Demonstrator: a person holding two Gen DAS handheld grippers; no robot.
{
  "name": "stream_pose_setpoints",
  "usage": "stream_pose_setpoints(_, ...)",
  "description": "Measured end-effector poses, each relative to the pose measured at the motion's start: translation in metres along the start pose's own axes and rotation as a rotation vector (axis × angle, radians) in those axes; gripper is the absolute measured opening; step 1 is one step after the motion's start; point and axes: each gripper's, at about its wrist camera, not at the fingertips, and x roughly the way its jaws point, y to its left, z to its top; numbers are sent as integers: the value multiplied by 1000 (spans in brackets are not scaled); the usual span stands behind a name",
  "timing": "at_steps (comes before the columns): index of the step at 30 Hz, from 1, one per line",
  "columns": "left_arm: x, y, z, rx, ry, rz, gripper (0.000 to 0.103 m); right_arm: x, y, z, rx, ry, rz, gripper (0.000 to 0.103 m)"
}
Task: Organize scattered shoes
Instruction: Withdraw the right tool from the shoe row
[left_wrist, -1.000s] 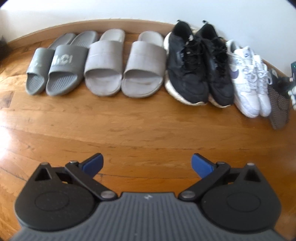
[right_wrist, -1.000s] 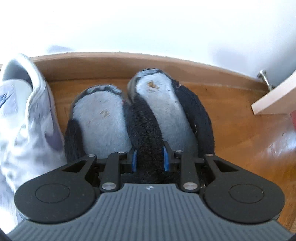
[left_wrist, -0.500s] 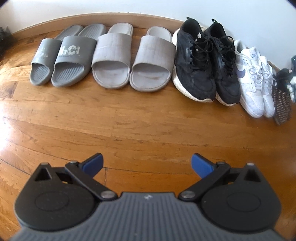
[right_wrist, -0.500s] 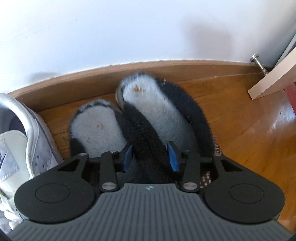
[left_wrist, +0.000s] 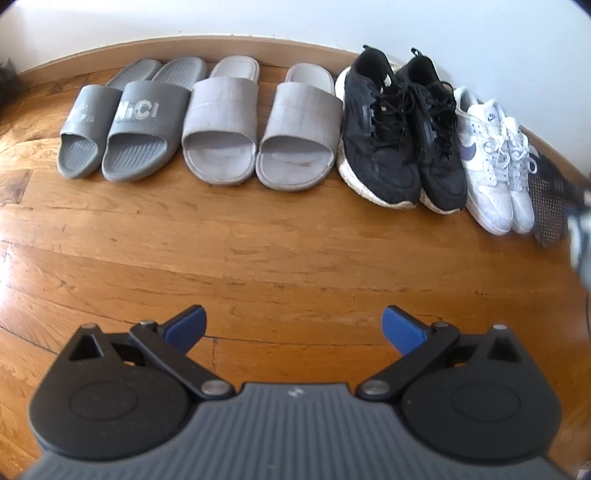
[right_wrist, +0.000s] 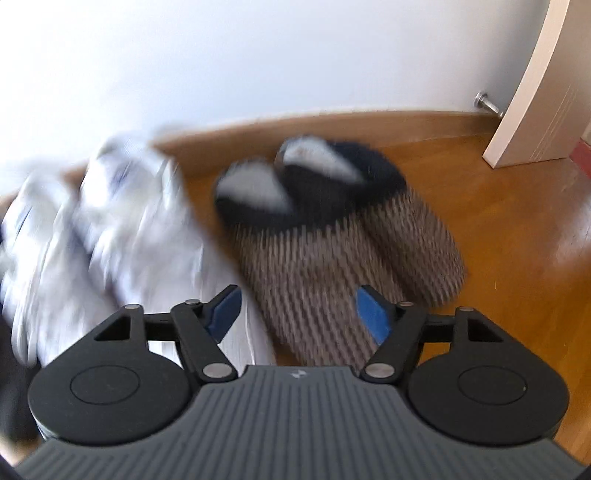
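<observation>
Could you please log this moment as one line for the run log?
row: five pairs at wall | slippers: down beside sneakers | right claw: opening, empty | left claw: open, empty

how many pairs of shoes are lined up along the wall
5 pairs. In order along the wall: dark grey slides, light grey slides, black sneakers, white sneakers, then fuzzy slippers at the end beside the door.

Glossy wood floor — fuzzy-lined slippers.
</observation>
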Motion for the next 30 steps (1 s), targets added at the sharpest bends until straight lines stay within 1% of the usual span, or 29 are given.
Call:
stream_pose_setpoints(2, -1, 0, -2, 23, -11, -18, 103, -20, -17, -23, 60, 24, 7, 62)
stream_pose_setpoints(3, -1, -1, -2, 33, -12, -23, 103, -22, -27, -31, 88, 37, -3, 57)
stream_pose_setpoints(5, 0, -2, -4, 51, -13, -32, 103, -17, -36, -38, 88, 39, -63, 54)
stream_pose_setpoints(6, 1, -2, -5, 60, -14, -37, 103, -15, -38, -40, 88, 42, -71, 51)
stream_pose_setpoints(7, 1, -3, -5, 59, -8, -40, 103, -3, -44, -41, 93, 71, -100, 50)
stream_pose_setpoints(9, -1, -5, -6, 57, -5, -47, 103, 14, -56, -40, 136, 105, -125, 48)
stream_pose_setpoints(11, -3, -8, -8, 55, -4, -53, 103, 39, -74, -38, 271, 159, -74, 47)
stream_pose_setpoints(12, -5, -9, -8, 54, -3, -57, 103, 44, -76, -38, 291, 161, -84, 46)
stream_pose_setpoints(13, -6, -11, -9, 53, -3, -60, 103, 53, -71, -34, 276, 172, -98, 41)
stream_pose_setpoints(14, -6, -13, -10, 51, 1, -63, 103, 61, -67, -31, 260, 183, -111, 26)
stream_pose_setpoints(15, -6, -15, -10, 50, 6, -66, 103, 64, -61, -27, 232, 186, -112, 18)
stream_pose_setpoints(16, -10, -8, -10, 53, 15, -80, 103, 64, -46, -20, 175, 177, -104, 3)
stream_pose_setpoints(17, -12, -7, -10, 55, 15, -82, 103, 63, -31, -13, 121, 169, -97, 2)
stream_pose_setpoints(19, -16, -5, -9, 58, 9, -71, 103, 59, -17, -8, 101, 165, -124, 2)
stream_pose_setpoints(20, -18, -3, -7, 54, 7, -64, 103, 56, -9, -6, 93, 162, -137, 6)
stream_pose_setpoints(21, -22, 0, -5, 44, 0, -57, 103, 46, -4, -7, 119, 148, -129, 24)
stream_pose_setpoints(22, -26, 3, -3, 33, -8, -50, 103, 36, 2, -9, 144, 133, -121, 33)
stream_pose_setpoints(23, -30, 6, -3, 28, -20, -38, 103, 26, 7, -11, 167, 119, -114, 44)
stream_pose_setpoints(24, -34, 9, -2, 24, -32, -25, 103, 20, 11, -13, 163, 114, -109, 47)
stream_pose_setpoints(26, -41, 12, -6, 31, -64, 0, 103, -17, 37, -21, 100, 89, -55, 52)
stream_pose_setpoints(27, -44, 13, -9, 35, -80, 12, 103, -27, 41, -24, 85, 85, -41, 58)
stream_pose_setpoints(29, -51, 13, -16, 42, -113, 35, 103, -69, 64, -26, 19, 71, 40, 62)
stream_pose_setpoints(30, -56, 13, -20, 47, -129, 41, 103, -83, 69, -26, 7, 67, 66, 63)
